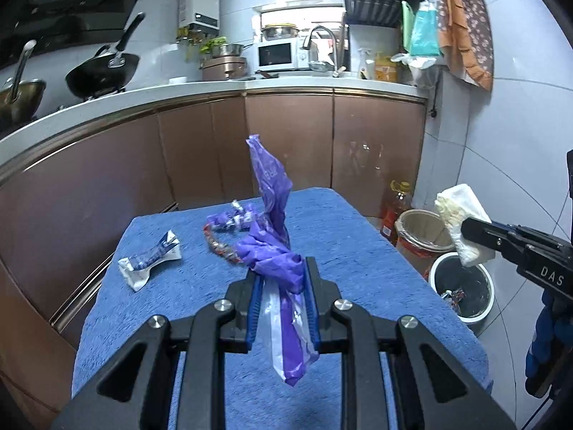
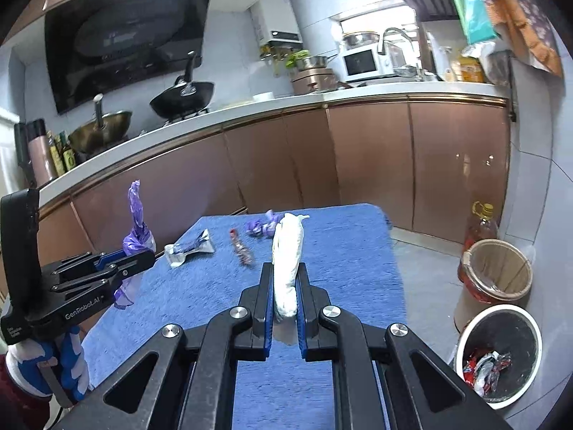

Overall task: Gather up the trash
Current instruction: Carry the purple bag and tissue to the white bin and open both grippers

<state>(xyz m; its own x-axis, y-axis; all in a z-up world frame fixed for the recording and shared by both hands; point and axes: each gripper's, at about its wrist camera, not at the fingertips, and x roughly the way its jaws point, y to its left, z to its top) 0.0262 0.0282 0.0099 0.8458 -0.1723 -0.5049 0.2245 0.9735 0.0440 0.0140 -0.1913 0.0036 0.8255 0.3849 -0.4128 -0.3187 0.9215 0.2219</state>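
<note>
Trash is lifted for the white-rimmed bin (image 2: 499, 353) on the floor by the table's (image 1: 358, 251) right edge: left claw (image 1: 281, 279) grasping a purple bag (image 1: 272, 193), right claw (image 2: 284, 286) grasping a white wad (image 2: 286, 251), wrappers (image 1: 150, 258) left near the far edge.

Black linkage left gripper (image 1: 281, 286) and right gripper (image 2: 284, 299): blue-lined jaws, silver screws, white "GenRobot.AI" and "DAS" lettering, blue-and-white gloved hand (image 2: 68, 369).
</note>
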